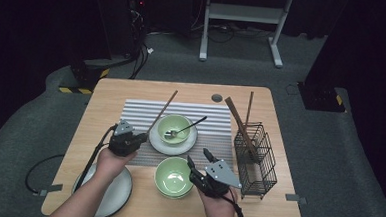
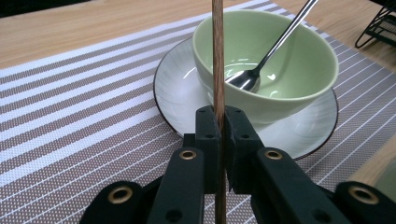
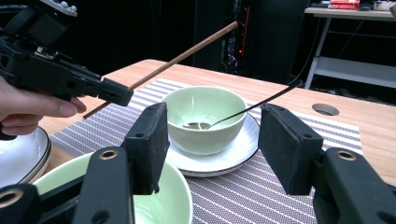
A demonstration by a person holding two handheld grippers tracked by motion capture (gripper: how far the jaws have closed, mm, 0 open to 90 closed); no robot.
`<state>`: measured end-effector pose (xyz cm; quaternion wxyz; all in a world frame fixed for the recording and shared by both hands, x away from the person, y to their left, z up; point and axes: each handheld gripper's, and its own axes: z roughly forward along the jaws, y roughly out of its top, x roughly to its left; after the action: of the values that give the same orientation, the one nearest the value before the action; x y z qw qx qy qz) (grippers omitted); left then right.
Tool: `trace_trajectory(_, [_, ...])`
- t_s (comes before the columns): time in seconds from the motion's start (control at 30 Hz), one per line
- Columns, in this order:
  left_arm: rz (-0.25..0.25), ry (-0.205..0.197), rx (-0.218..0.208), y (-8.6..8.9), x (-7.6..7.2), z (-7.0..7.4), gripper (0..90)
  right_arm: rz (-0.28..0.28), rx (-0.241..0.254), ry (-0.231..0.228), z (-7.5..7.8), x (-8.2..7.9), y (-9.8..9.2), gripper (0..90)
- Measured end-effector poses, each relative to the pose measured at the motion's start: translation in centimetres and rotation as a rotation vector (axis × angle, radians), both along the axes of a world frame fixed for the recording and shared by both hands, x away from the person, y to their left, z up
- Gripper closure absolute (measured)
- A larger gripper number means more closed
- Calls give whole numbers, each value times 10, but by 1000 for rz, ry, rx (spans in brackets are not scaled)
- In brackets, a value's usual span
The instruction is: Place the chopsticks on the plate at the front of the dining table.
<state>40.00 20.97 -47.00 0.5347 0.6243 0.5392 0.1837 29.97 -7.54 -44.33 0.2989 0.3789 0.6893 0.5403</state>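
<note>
Left of centre in the high view, the left gripper is clenched on a single wooden chopstick — held low, near one end, its length slanting up past the far bowl. A long lever on a thin grip: it may pivot or slip, or clip the spoon. At lower centre, the right gripper gapes released over the near bowl, toward the desk's front edge.

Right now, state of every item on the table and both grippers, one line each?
left gripper: shut on a chopstick, lifted off the mat
right gripper: open, holding nothing
far bowl: upright on a plate, spoon inside
near bowl: upright, holding nothing
wire basket: upright, two chopsticks in it
near-left plate: bare
striped mat: lies flat
</note>
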Motion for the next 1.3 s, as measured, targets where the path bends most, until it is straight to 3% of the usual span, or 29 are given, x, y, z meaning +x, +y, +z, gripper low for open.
trace_trajectory(0.73, [26,92,61,3,15,-18,846,2,13,12,0,1,-1,432])
trace_trajectory(0.77, [34,89,47,1,16,-19,846,2,12,11,0,1,-1,433])
trace_trajectory(1.1, [25,106,69,-1,15,-21,846,1,14,12,0,1,-2,433])
trace_trajectory(1.3, [29,97,76,-2,14,-21,846,1,17,16,-1,2,-2,432])
